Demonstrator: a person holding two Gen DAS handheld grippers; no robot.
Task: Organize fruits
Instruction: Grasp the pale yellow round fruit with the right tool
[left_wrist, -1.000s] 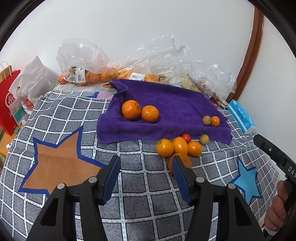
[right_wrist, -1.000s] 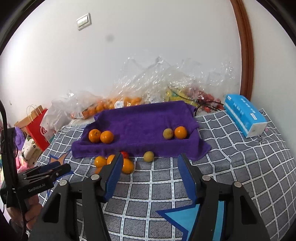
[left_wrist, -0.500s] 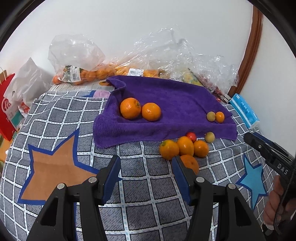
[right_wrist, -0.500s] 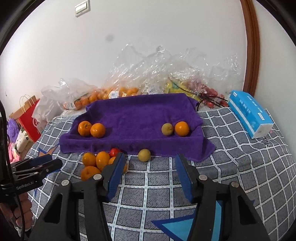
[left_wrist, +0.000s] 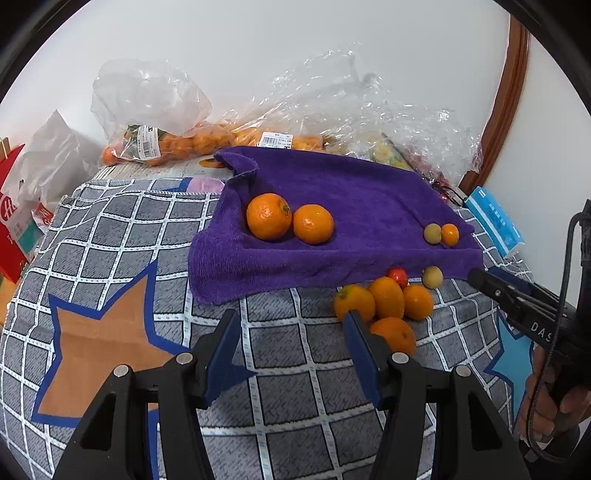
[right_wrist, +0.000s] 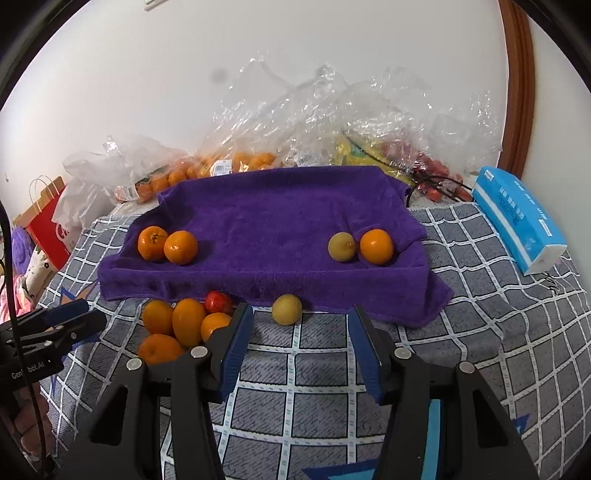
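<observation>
White wall fills the upper half of both views, with a brown curved frame (right_wrist: 517, 85) at upper right and crumpled plastic bags (right_wrist: 332, 122) heaped along its base. Below lies a grey checked cloth (right_wrist: 480, 295) with star patches. At mid-frame a purple towel (right_wrist: 277, 229) runs with its long axis left to right across the picture. On it sit two oranges (right_wrist: 168, 243) at left, and a yellow-green fruit (right_wrist: 341, 246) touching a small orange (right_wrist: 376, 246) at right. Loose oranges (right_wrist: 177, 325) cluster with a red fruit (right_wrist: 218, 301) below the towel's front edge; a yellow fruit (right_wrist: 286, 309) lies just beside it. A blue tissue pack (right_wrist: 517, 221) sits at right. The left gripper (left_wrist: 291, 347) and right gripper (right_wrist: 301, 339) both hover with fingers apart, holding nothing.
</observation>
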